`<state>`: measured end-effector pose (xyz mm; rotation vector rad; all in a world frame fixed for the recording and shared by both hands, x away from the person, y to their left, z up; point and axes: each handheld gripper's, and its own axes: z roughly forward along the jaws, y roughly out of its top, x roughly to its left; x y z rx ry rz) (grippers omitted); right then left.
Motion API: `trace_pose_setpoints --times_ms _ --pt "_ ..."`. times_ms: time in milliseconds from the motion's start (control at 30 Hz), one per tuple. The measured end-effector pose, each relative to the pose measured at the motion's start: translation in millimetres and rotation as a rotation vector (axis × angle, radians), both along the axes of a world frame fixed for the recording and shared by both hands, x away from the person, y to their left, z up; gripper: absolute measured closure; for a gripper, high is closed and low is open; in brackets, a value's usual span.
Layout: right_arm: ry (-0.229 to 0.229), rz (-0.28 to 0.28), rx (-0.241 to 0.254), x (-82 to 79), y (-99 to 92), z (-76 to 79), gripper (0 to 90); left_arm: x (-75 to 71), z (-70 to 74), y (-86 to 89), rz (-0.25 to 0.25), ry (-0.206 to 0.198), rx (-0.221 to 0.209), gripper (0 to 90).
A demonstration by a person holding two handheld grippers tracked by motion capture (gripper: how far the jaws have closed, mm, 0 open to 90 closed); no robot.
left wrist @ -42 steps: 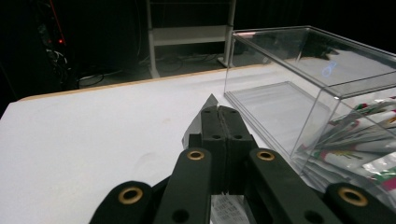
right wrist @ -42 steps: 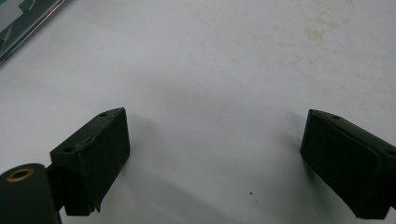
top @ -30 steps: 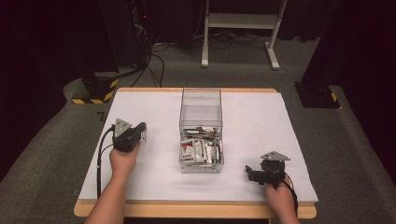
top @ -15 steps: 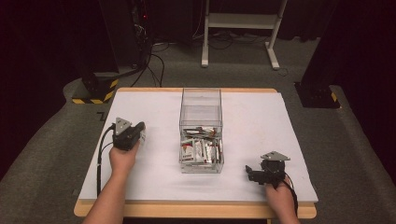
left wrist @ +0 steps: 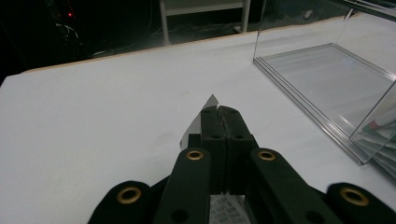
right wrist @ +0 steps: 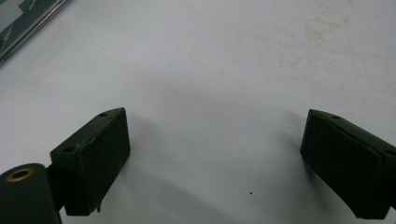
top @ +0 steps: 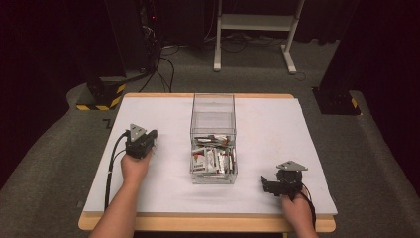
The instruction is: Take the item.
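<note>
My left gripper [left wrist: 219, 109] is shut on a thin silvery packet [left wrist: 208, 104]; a pointed corner of it sticks out past the fingertips and a printed part shows under the jaws. In the high view the left gripper [top: 150, 137] sits left of a clear plastic box [top: 213, 106] in the middle of the white table [top: 277, 129]. Several red and white packets [top: 213, 159] lie in the box's near half. My right gripper [right wrist: 215, 140] is open above bare table, with nothing between its jaws, and it shows near the front right edge [top: 266, 183].
The box's clear wall [left wrist: 327, 79] stands to the right of the left gripper, and a corner of the box [right wrist: 23, 18] shows at the upper left of the right gripper view. Cables, a white stand [top: 257, 29] and dark floor lie beyond the table's far edge.
</note>
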<state>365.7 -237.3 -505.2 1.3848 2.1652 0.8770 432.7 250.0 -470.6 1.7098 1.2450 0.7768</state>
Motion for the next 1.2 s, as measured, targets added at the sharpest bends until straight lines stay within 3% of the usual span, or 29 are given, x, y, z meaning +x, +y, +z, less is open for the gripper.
trace_pose_setpoints --times_ms 200,300,533,633,867,1200 --pt "0.000 0.000 0.000 0.0 -0.1 0.0 8.0 3.7 -6.2 -11.5 -0.040 0.022 -0.038 83.1" --pt "0.000 0.000 0.000 0.0 -0.1 0.0 8.0 3.5 -7.9 -16.0 -0.056 0.033 -0.055 74.5" --pt "0.000 0.000 0.000 0.0 -0.1 0.0 8.0 -2.7 -2.9 -22.7 -0.096 0.029 -0.089 60.5" --pt "0.001 -0.001 0.001 0.0 0.0 0.0 8.0 -5.0 -0.3 -21.2 -0.120 0.052 -0.130 56.1" --pt "0.001 -0.001 0.000 -0.1 0.0 0.1 8.0 -16.1 3.0 -15.0 -0.112 0.065 -0.131 51.0" --pt "0.001 0.000 0.001 -0.1 0.0 0.1 8.0 -37.8 -4.3 1.5 -0.082 0.096 -0.099 48.2"
